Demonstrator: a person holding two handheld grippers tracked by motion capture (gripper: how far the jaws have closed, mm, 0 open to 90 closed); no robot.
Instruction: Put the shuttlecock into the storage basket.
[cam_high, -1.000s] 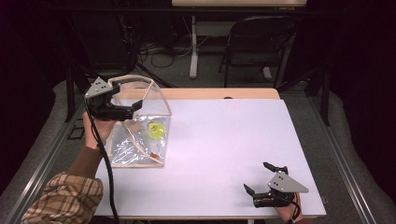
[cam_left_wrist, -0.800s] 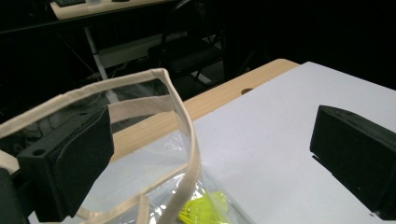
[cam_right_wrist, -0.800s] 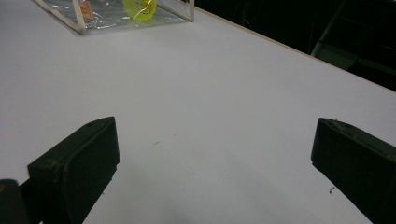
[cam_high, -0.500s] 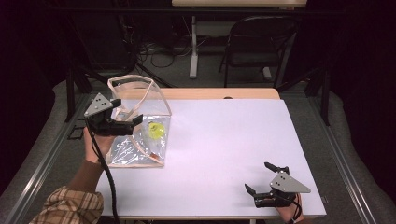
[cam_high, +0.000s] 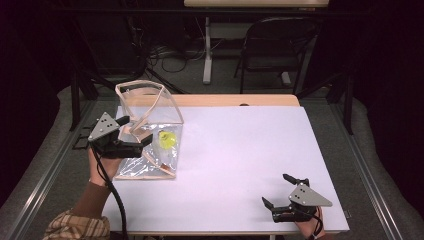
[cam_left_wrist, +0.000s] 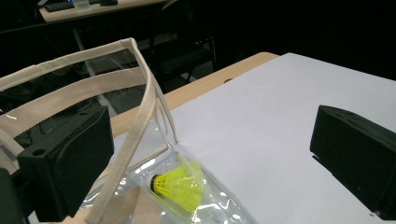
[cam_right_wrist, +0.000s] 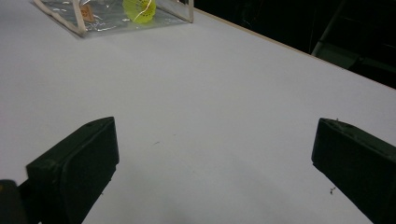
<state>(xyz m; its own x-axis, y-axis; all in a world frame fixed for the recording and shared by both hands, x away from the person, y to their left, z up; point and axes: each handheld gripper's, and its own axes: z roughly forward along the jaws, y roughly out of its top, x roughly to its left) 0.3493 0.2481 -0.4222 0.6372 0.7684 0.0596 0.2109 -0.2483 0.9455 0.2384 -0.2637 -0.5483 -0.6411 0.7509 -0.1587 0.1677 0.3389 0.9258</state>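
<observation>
Looking down from high view: left gripper (cam_high: 131, 134) lower than second ago, now beside clear bag (cam_high: 150, 135) at table's (cam_high: 240, 150) left edge, jaws spread; bag mouth standing open, yellow shuttlecock (cam_high: 165, 139) lying inside; right gripper (cam_high: 280, 192) parked near front right corner, unmoved, jaws wide, empty

Left gripper view: jaws wide apart, bag's tan rim strap (cam_left_wrist: 140, 121) passing just beside one jaw, not pinched; shuttlecock (cam_left_wrist: 180, 184) below, inside bag; likely release or regrasp of rim

Right gripper view: jaws wide over bare table, bag (cam_right_wrist: 121, 14) well apart
</observation>
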